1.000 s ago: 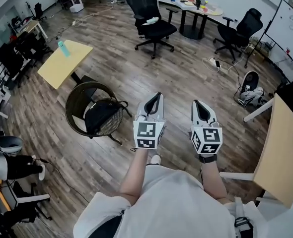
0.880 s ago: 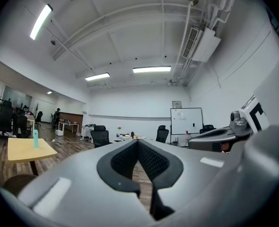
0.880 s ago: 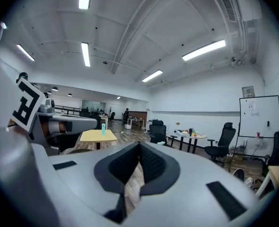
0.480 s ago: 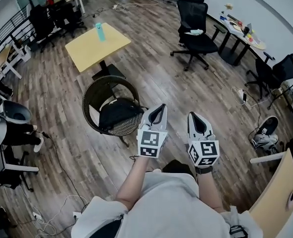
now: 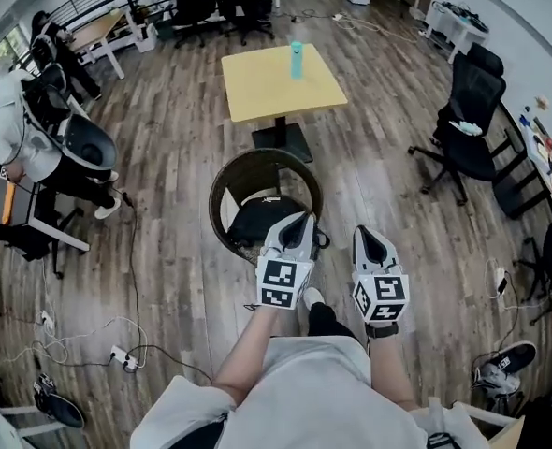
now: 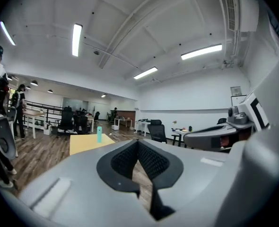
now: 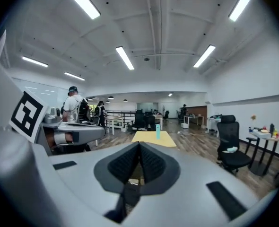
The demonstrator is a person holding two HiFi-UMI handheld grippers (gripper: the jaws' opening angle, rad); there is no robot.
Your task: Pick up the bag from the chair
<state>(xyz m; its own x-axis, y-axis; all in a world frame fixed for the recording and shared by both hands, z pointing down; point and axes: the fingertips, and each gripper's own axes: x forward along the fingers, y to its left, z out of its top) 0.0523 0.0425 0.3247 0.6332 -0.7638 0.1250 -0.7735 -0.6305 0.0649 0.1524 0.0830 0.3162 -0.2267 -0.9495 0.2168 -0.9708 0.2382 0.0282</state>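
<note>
- Bag (image 5: 257,223): black and soft, it lies on the seat of the round chair (image 5: 216,190) at the centre of the head view. The left gripper's tip overlaps its right edge in that view.
- Left gripper (image 5: 299,221): its jaws are pressed together with nothing between them, as the left gripper view (image 6: 138,142) confirms. It is held above and in front of the chair, apart from the bag.
- Right gripper (image 5: 364,234): it is likewise closed and empty (image 7: 139,144). It sits to the right of the left gripper and is further from the chair.
- Background: a yellow desk (image 5: 257,87) carrying a teal bottle (image 5: 297,60) stands beyond the chair, at upper centre. Neither takes part in the task.
- Step in hand: this appears to be the approach, with no grasp begun yet.
- Technique:
  - The jaws should be spread before descent.
  - The gripper should be tipped downward, since both grippers look out across the room and not at the seat.
  - A raised fold or strap near the bag's top is the best target, as flat fabric is likely to slip.
  - The bag should be lifted straight up so that it clears the chair's high rim.
</note>
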